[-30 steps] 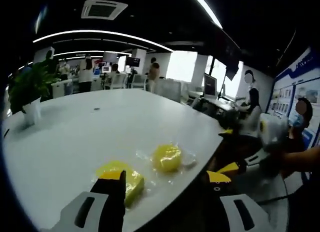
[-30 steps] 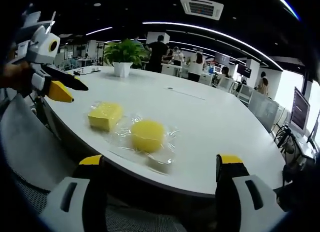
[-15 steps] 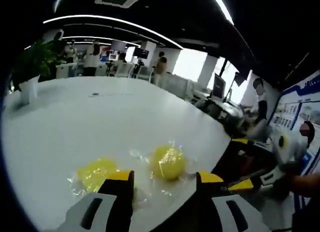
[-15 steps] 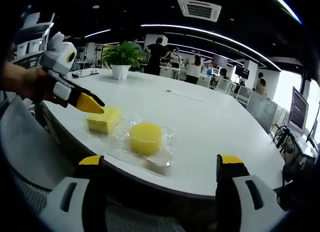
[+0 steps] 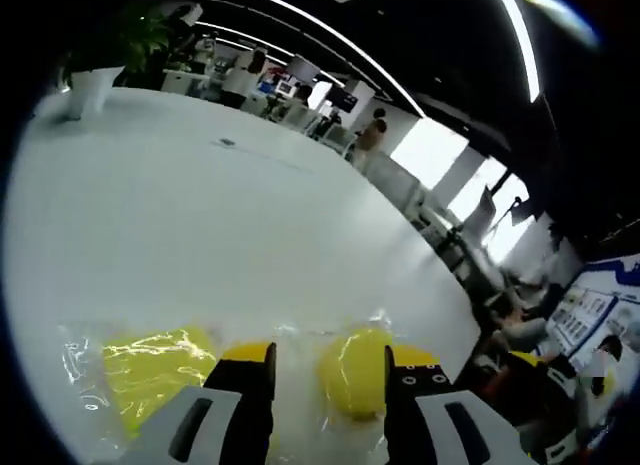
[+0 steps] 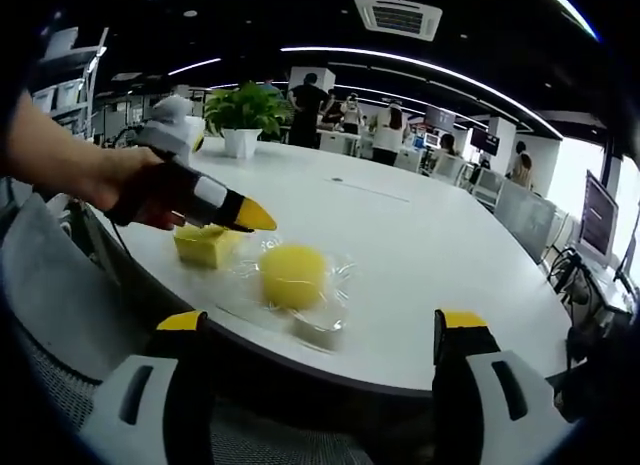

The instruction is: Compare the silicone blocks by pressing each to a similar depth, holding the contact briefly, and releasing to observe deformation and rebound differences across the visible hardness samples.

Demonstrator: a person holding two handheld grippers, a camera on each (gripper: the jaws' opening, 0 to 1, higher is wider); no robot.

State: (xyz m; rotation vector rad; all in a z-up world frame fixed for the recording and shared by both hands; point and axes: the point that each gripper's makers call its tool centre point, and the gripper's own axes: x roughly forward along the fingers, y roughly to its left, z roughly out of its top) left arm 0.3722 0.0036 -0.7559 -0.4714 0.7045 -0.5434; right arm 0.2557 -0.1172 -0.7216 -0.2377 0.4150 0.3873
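Two yellow silicone blocks lie in clear wrap near the edge of a white table [image 6: 430, 235]. In the right gripper view the square block [image 6: 203, 246] sits left of the round block [image 6: 292, 275], and a small pale piece [image 6: 321, 330] lies in front of the round one. A hand holds my left gripper [image 6: 250, 219] low over the gap between the two blocks, its yellow tips close together. In the left gripper view the left gripper [image 5: 328, 360] has its jaws a little apart, the round block [image 5: 350, 373] between them and the square block [image 5: 150, 373] to the left. My right gripper [image 6: 320, 327] hangs open off the table's edge.
A potted plant [image 6: 243, 110] [image 5: 95, 60] stands at the table's far side. A mesh chair [image 6: 55, 315] is by the near left edge. People and desks fill the office behind. A person sits at the right [image 5: 590, 385].
My left gripper has come forward and down from beside the square block to over the gap between the blocks, with its jaws drawn closer. The right gripper has stayed put.
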